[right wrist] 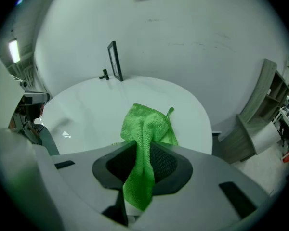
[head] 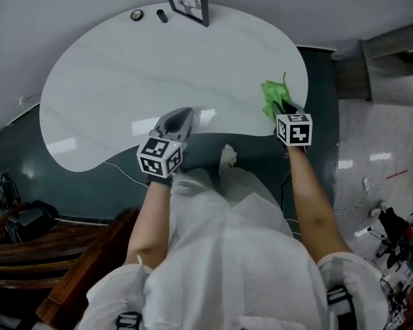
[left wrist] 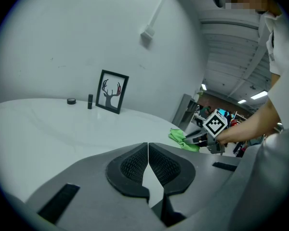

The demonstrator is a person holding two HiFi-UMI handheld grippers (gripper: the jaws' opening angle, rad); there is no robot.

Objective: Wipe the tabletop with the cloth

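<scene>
- The fuzzy green cloth (right wrist: 145, 143) is at the right side of the table, close to the near edge. It is bunched up, and one part sticks up in the air.
- The right gripper (right wrist: 142, 160) is pinching the cloth. Its two jaws squeeze a fold in the middle, and a loose end hangs down toward the person.
- The far part of the cloth looks like it lies on the smooth white rounded tabletop (head: 158, 67), but I cannot tell for sure that it touches.
- The left gripper (left wrist: 148, 162) is over the near edge, around the middle of the table. Its jaws are pressed together with nothing in them.
- Far away, at the back of the table, stands a black picture frame with an antler drawing (head: 186, 0). Just left of it are a small dark thing (head: 162, 16) and a small round thing (head: 136, 14).
- I think almost all the wiping is yet to be done.
- The cloth could slip out of the jaws if it is pushed down too hard, because only a fold is held.
- It could slide off the right edge, since it is so close to it.
- A long wipe toward the back could knock the frame over or push the little things off.
</scene>
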